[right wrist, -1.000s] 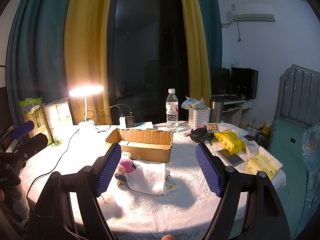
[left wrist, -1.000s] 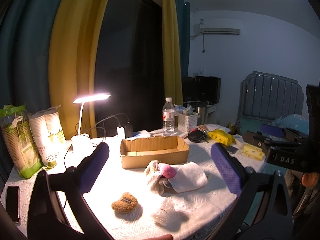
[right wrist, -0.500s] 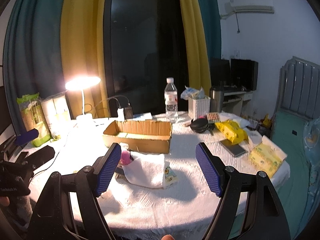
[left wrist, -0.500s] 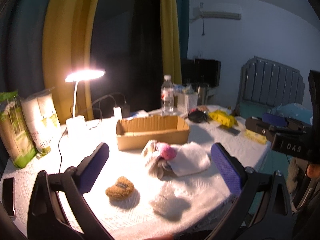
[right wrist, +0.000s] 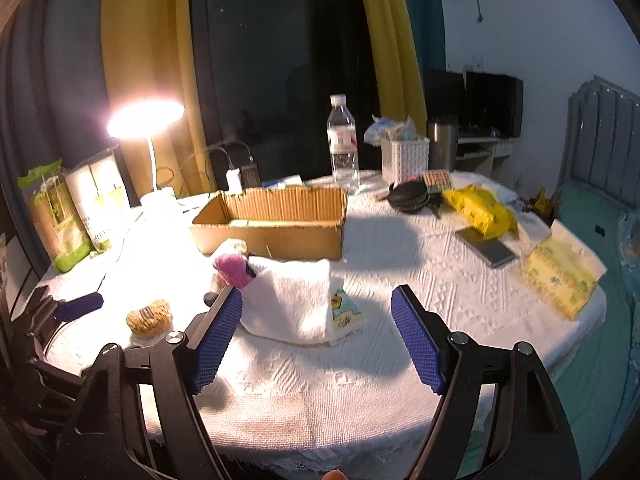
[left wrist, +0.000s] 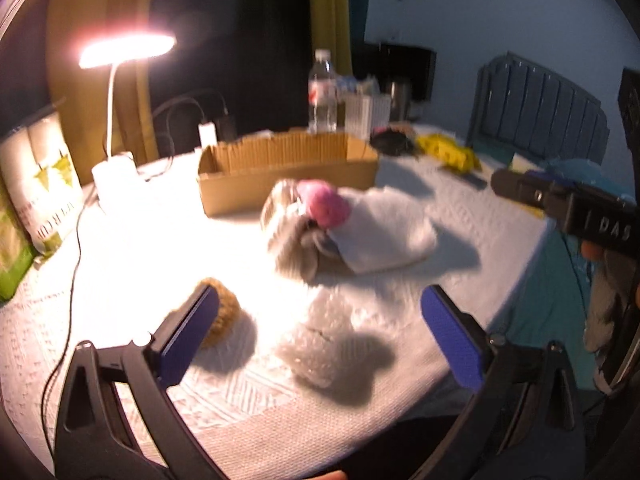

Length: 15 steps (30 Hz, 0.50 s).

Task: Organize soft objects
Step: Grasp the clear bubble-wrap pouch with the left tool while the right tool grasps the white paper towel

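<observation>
The crumpled plastic wrap [left wrist: 324, 344] is seen on the tabletop [left wrist: 120, 248] directly ahead of the left gripper [left wrist: 320, 340], between its spread, empty fingers. The right gripper [right wrist: 318, 340], likewise spread and empty, is aimed at the white towel [right wrist: 288, 300], nearer than the cardboard box [right wrist: 272, 224].

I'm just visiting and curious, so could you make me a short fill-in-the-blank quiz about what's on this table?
1. The cardboard box holds ____ soft items so far.
2. The ball on the soft pile beside the white towel is ____ in colour.
3. Both the left gripper and right gripper are ____.
4. The desk lamp is switched ____.

Answers: no; pink; open; on
</observation>
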Each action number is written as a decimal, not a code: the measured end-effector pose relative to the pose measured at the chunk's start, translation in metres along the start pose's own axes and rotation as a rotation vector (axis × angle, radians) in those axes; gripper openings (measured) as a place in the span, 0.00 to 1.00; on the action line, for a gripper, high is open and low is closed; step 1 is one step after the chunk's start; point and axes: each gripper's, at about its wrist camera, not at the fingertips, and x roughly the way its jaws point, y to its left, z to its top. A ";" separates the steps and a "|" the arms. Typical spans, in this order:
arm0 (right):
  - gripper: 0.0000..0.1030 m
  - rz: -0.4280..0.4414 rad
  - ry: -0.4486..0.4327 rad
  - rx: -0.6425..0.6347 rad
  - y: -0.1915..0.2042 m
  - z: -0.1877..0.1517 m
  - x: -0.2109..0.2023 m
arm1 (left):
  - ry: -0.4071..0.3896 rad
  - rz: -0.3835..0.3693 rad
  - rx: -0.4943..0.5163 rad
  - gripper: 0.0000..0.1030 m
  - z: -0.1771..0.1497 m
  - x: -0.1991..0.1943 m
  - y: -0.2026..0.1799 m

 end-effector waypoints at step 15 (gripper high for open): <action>0.77 0.025 0.149 -0.003 -0.004 -0.009 0.076 | 0.183 -0.077 0.003 0.52 -0.024 0.077 0.010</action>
